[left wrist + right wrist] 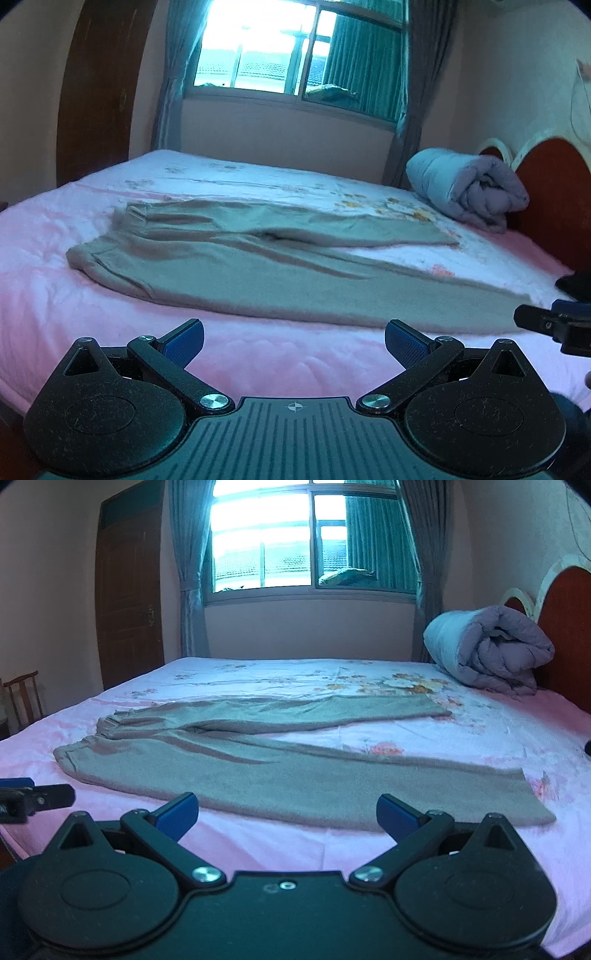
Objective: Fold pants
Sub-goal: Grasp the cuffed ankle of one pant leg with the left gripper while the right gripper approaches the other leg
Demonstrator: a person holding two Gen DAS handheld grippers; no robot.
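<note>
Grey-beige pants (258, 266) lie spread flat on the pink bed, waistband at the left, both legs running right and splayed apart. They also show in the right wrist view (280, 760). My left gripper (293, 341) is open and empty, low over the bed's near edge, short of the near leg. My right gripper (286, 814) is open and empty, just short of the near leg's edge. The right gripper's tip shows at the right edge of the left wrist view (554, 325); the left gripper's tip shows at the left of the right wrist view (37, 797).
The bed (424, 734) has a pink floral sheet. A rolled lilac quilt (491, 650) lies at the far right by the red headboard (569, 627). A window (295, 542) with curtains is behind. A wooden door (129, 605) and chair (24, 698) stand at the left. A dark object (576, 282) lies at the bed's right edge.
</note>
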